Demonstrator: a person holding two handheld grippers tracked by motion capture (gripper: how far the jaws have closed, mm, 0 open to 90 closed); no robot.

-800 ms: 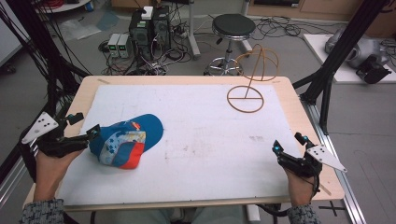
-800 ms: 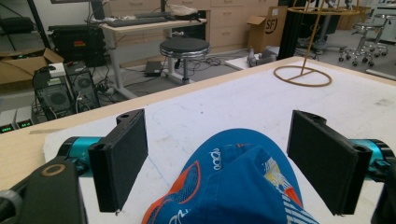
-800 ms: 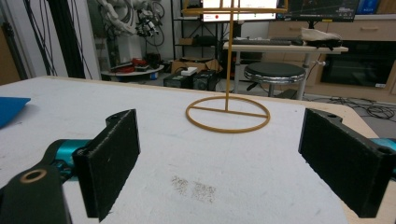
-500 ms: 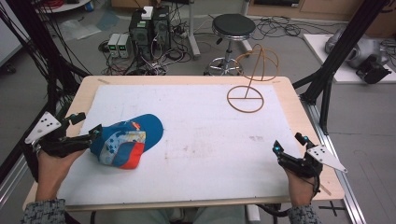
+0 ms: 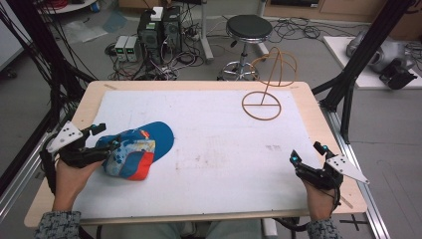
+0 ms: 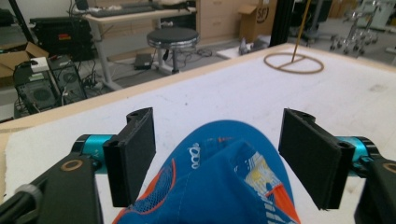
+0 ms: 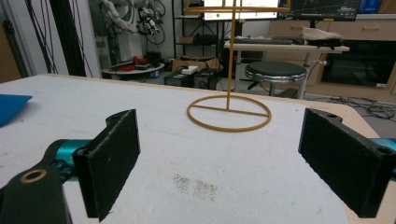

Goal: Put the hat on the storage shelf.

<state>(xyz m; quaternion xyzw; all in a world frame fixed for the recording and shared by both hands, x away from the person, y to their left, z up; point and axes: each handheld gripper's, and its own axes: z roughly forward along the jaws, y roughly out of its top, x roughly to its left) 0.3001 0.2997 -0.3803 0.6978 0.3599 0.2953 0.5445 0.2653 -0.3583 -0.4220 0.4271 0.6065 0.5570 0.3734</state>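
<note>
Little has shifted since the earlier frame: the left gripper (image 6: 217, 163), jaws spread, straddles the blue-and-orange fabric cap (image 5: 135, 151) lying at the table's left. The right gripper (image 5: 309, 157) hangs spread, empty. Closing now may only pinch loose fabric, which could slip free.

We see the blue, orange-trimmed fabric cap (image 5: 137, 149) well left of the thin golden wire stand (image 5: 263, 97), our left gripper (image 5: 102, 142) at the cap's edge.
</note>
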